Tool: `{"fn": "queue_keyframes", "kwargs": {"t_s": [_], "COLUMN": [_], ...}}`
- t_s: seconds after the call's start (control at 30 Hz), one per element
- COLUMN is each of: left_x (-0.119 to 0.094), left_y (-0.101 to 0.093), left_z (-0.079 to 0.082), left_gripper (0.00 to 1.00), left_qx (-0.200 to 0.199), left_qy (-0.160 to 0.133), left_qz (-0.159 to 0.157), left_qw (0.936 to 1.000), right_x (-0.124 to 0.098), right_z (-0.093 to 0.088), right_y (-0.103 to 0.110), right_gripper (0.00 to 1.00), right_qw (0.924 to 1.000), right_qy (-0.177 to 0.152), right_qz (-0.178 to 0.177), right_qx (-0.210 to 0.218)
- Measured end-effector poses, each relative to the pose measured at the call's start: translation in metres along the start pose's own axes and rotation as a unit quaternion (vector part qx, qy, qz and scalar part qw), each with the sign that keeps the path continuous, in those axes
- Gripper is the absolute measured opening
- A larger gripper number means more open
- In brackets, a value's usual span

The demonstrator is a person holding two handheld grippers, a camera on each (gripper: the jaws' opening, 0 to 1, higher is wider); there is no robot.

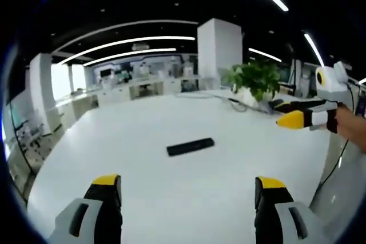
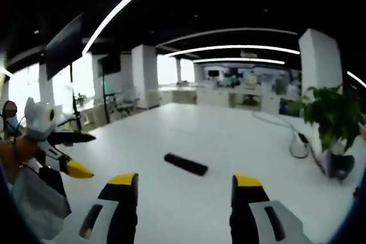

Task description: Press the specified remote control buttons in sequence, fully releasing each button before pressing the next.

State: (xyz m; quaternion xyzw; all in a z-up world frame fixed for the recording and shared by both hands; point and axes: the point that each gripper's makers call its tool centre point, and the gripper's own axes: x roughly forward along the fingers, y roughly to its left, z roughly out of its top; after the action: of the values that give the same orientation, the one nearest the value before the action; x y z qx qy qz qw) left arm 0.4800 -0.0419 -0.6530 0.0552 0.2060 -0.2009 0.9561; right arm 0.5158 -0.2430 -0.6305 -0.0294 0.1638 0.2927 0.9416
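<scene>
A black remote control point(image 1: 190, 146) lies flat on the white table point(image 1: 171, 187), a short way ahead of my left gripper point(image 1: 189, 184), whose yellow-tipped jaws stand wide open with nothing between them. In the right gripper view the same remote point(image 2: 186, 164) lies ahead of my right gripper point(image 2: 186, 181), also open and holding nothing. The right gripper point(image 1: 297, 114) enters the left gripper view from the right, held by a hand above the table. The left gripper point(image 2: 71, 152) shows at the left of the right gripper view.
A potted green plant point(image 1: 255, 79) stands at the table's far right with a cable point(image 1: 237, 104) beside it. In the right gripper view the plant point(image 2: 334, 118) is near a white pot point(image 2: 298, 146). Office desks and white pillars lie beyond the table.
</scene>
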Motion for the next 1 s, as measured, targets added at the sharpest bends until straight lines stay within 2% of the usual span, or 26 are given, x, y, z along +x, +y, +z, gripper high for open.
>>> {"fn": "queue_keyframes", "kwargs": {"t_s": [0.23,0.7,1.0], "left_x": [0.015,0.049,0.071], "left_y": [0.018,0.022,0.03], "left_z": [0.009,0.004,0.003], "left_gripper": [1.0,0.99,0.97], "left_qx": [0.0,0.014,0.017], "left_qy": [0.004,0.029,0.036], "left_qz": [-0.01,-0.045,-0.053], "left_qw": [0.9999,0.9984,0.9978], "right_x": [0.009,0.033,0.046], "right_z": [0.001,0.0,-0.001], "right_y": [-0.006,-0.014,-0.025], "right_gripper": [0.62,0.6,0.58], "right_qw": [0.9999,0.9986,0.998], "right_qy": [0.007,0.031,0.039], "right_qz": [0.006,0.023,0.027], "right_qx": [-0.005,-0.036,-0.042]}}
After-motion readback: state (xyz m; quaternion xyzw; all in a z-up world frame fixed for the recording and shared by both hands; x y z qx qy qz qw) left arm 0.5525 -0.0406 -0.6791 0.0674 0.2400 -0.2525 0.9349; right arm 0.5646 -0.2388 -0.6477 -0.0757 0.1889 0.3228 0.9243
